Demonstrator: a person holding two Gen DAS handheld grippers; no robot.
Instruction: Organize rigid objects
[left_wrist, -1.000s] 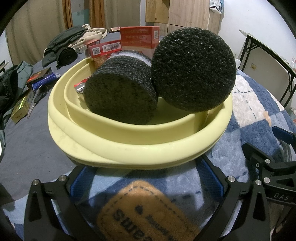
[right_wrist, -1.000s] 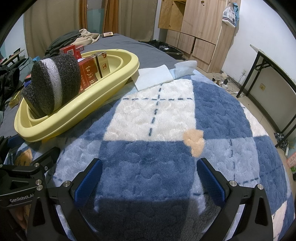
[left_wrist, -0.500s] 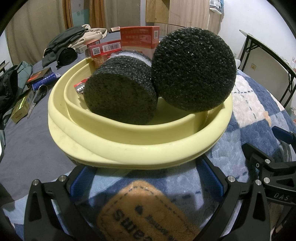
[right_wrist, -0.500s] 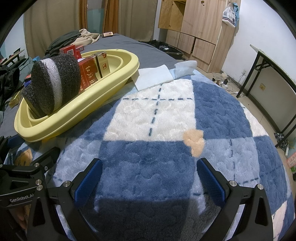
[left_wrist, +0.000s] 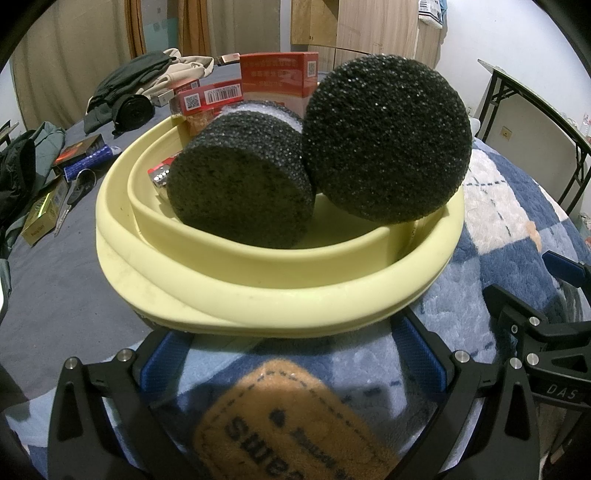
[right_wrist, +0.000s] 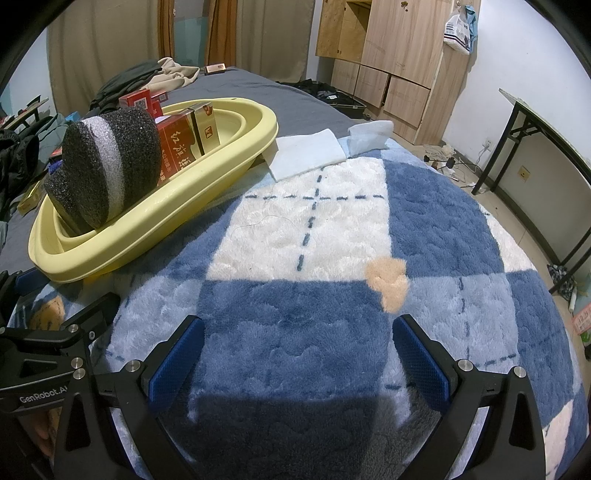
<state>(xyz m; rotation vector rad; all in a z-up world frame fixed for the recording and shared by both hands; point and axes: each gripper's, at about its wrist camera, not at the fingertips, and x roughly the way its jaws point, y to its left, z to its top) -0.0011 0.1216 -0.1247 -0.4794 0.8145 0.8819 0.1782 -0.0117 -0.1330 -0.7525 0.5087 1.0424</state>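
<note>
Now both the left gripper (left_wrist: 291, 354) and right gripper (right_wrist: 295, 354) have fingers spread wide, holding nothing, above a blanket (right_wrist: 332, 240); two foam cylinders (left_wrist: 240, 181) and red boxes (left_wrist: 277, 74) sit inside a yellow tub (left_wrist: 258, 295).

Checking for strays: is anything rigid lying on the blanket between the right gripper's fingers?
No, the right gripper is open over bare blanket.

Plaid blanket (right_wrist: 332, 229) under yellow tub (left_wrist: 258, 295) (white cloths (right_wrist: 306, 155) beside).
</note>
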